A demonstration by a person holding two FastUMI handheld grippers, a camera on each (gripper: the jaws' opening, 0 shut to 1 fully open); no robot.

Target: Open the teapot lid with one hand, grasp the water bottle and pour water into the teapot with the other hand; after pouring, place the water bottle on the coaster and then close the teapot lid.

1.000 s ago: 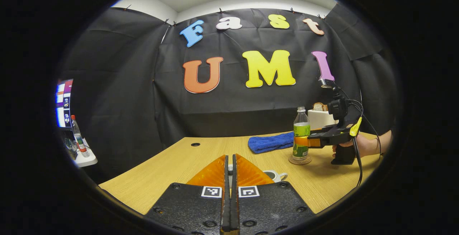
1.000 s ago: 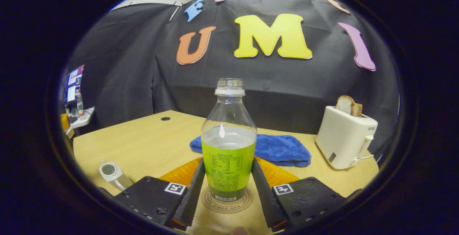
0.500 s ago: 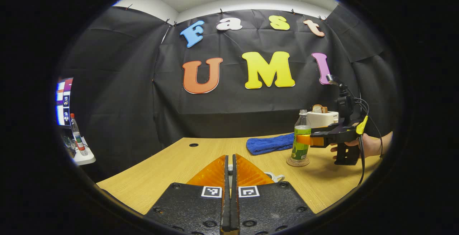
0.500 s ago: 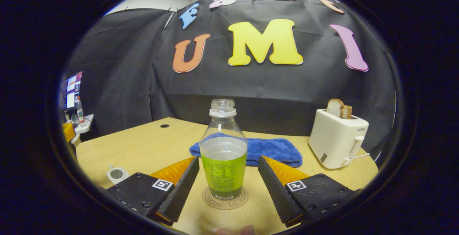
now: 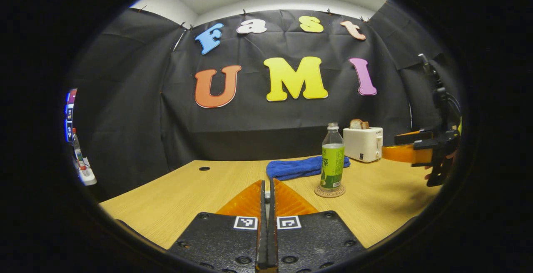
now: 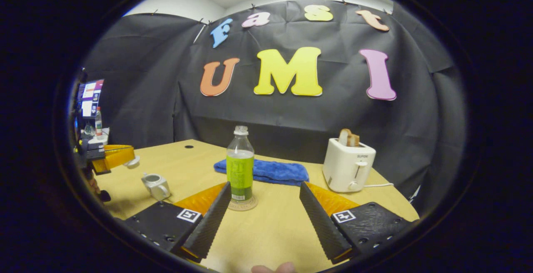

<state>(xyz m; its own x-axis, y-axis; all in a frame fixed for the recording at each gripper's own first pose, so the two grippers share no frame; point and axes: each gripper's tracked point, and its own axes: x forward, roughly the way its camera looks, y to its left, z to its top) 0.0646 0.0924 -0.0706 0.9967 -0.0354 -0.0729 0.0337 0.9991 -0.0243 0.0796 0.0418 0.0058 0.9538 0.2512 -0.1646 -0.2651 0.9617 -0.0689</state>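
A clear water bottle (image 6: 240,169) with a green label and no cap stands upright on a round coaster (image 6: 242,204); the left gripper view has the bottle (image 5: 332,160) and coaster (image 5: 330,191) right of centre. My right gripper (image 6: 264,206) is open and empty, drawn back from the bottle. The small white teapot (image 6: 156,184) sits lidless on the table at the left. Above and left of it, my left gripper (image 6: 113,156) holds the teapot lid (image 6: 133,162). In its own view the left gripper (image 5: 268,185) is shut, with a sliver of the lid (image 5: 267,196) between its fingers.
A blue towel (image 6: 266,171) lies behind the bottle. A white toaster (image 6: 349,164) with bread slices stands at the back right. The wooden table (image 6: 275,231) ends at the black cloth wall. A side shelf with a bottle (image 6: 98,123) and a screen is far left.
My right gripper has opened, let go of the bottle on the coaster, and pulled back. The left gripper has stayed shut on the lid and turned, so the teapot left its view.
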